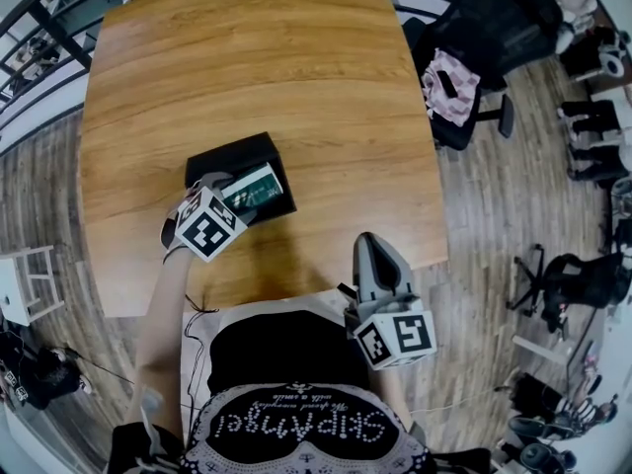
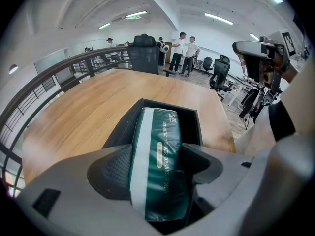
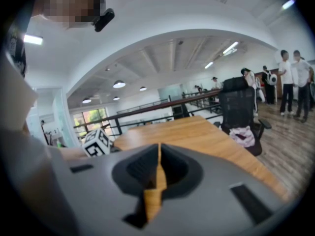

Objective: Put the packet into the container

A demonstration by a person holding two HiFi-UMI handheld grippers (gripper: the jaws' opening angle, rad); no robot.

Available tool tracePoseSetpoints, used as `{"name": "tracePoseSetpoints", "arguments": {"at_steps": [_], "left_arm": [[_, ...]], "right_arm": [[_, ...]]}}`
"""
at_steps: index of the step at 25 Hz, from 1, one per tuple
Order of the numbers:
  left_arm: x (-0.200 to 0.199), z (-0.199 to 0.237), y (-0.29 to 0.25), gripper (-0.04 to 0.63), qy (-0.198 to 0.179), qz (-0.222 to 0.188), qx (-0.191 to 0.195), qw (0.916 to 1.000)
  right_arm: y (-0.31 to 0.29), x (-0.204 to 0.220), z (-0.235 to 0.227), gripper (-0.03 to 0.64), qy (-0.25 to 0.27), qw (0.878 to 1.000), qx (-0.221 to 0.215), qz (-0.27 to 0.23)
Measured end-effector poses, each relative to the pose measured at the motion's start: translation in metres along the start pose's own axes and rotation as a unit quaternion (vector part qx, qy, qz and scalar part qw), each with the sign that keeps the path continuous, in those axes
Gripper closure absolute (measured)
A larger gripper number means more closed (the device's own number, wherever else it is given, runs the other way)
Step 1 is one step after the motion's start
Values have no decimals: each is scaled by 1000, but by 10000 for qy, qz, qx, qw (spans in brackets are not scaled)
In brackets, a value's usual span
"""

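Note:
A dark green packet [image 2: 160, 156] with a white stripe and gold print sits clamped between the jaws of my left gripper [image 2: 157, 168]. Its far end reaches over the open black container [image 2: 192, 117] on the wooden table. From the head view the packet [image 1: 253, 188] lies slanted across the black container [image 1: 229, 158], with the left gripper [image 1: 235, 208] at its near-left corner. My right gripper [image 1: 370, 255] hovers by the table's near edge, apart from the container, jaws together and nothing held. In the right gripper view the right gripper [image 3: 158, 173] shows only a thin slit.
The wooden table [image 1: 267, 57] stretches beyond the container. A black office chair [image 1: 472, 47] with a pink cloth stands at the table's right side. A railing [image 2: 59, 77] runs along the left. Several people [image 2: 184, 53] stand far back.

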State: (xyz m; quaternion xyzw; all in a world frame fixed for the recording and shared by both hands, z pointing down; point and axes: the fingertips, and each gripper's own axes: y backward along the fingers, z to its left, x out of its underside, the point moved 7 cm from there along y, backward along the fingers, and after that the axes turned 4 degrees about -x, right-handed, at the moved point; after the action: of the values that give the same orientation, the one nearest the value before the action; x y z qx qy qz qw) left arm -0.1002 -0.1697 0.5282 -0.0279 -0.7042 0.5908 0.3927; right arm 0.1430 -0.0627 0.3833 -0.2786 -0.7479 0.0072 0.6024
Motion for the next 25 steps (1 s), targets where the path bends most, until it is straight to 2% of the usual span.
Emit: {"name": "tracePoseSetpoints", "arguments": {"at_steps": [11,17,25], "left_arm": [[-1,-1,2,244,10,-126,-129,9998],[-5,4,12,238,219,-370,-94,9990],[-16,7,35,239,191,-693,-297,9970]], "right_arm": [[-6,-3,-3,578,23,10000,-65,46],[-10,-5,-5,578,40,9999,-93,63],[-14,-7,-2,579,73,9998,-194,56]]}}
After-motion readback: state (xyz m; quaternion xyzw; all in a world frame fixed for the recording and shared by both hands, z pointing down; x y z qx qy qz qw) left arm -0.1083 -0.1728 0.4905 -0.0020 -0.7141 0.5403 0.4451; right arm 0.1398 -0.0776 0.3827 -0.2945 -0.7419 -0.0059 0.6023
